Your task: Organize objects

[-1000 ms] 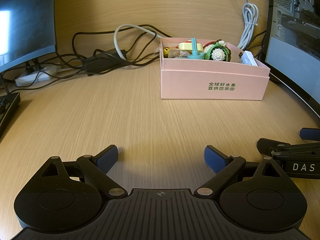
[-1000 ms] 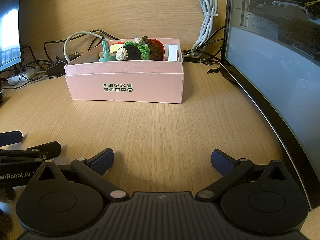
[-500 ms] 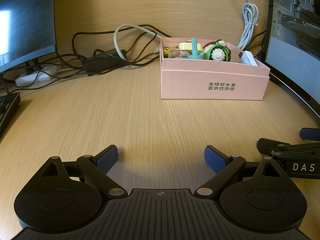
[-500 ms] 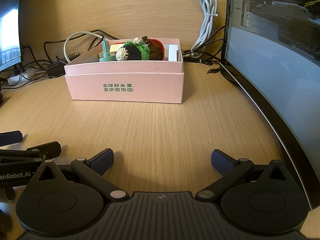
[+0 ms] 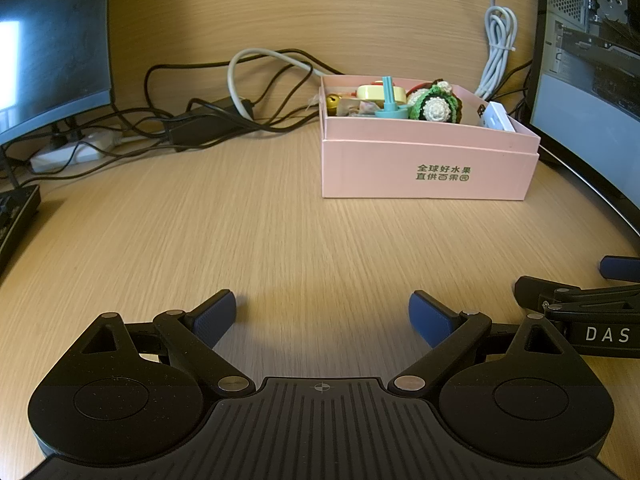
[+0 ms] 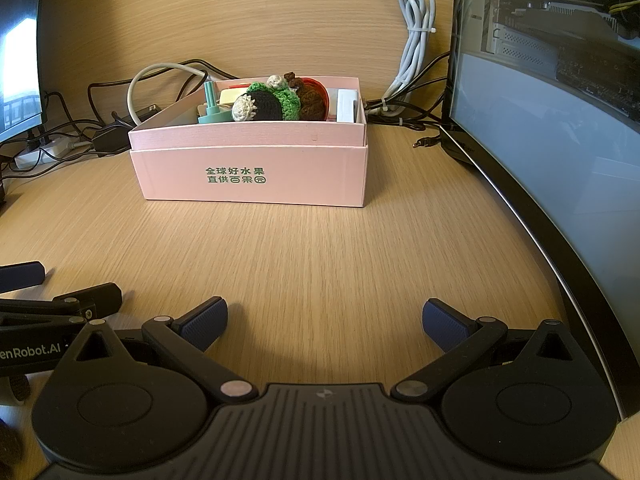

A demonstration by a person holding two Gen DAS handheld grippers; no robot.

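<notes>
A pink box (image 5: 424,168) (image 6: 252,176) with green lettering stands on the wooden desk, far ahead of both grippers. It holds several small things: a green and black crocheted toy (image 5: 434,105) (image 6: 272,104), a teal plastic piece (image 5: 389,100) (image 6: 210,108), a yellow and red item (image 5: 376,91), a white block (image 5: 496,117) (image 6: 346,105). My left gripper (image 5: 322,312) is open and empty, low over the desk. My right gripper (image 6: 325,318) is open and empty beside it.
Monitors stand at the left (image 5: 52,40) and right (image 6: 560,128). Black and white cables (image 5: 208,120) and a power strip (image 5: 68,152) lie at the back left. A white coiled cable (image 6: 416,48) hangs behind the box. A keyboard edge (image 5: 16,216) is at the far left.
</notes>
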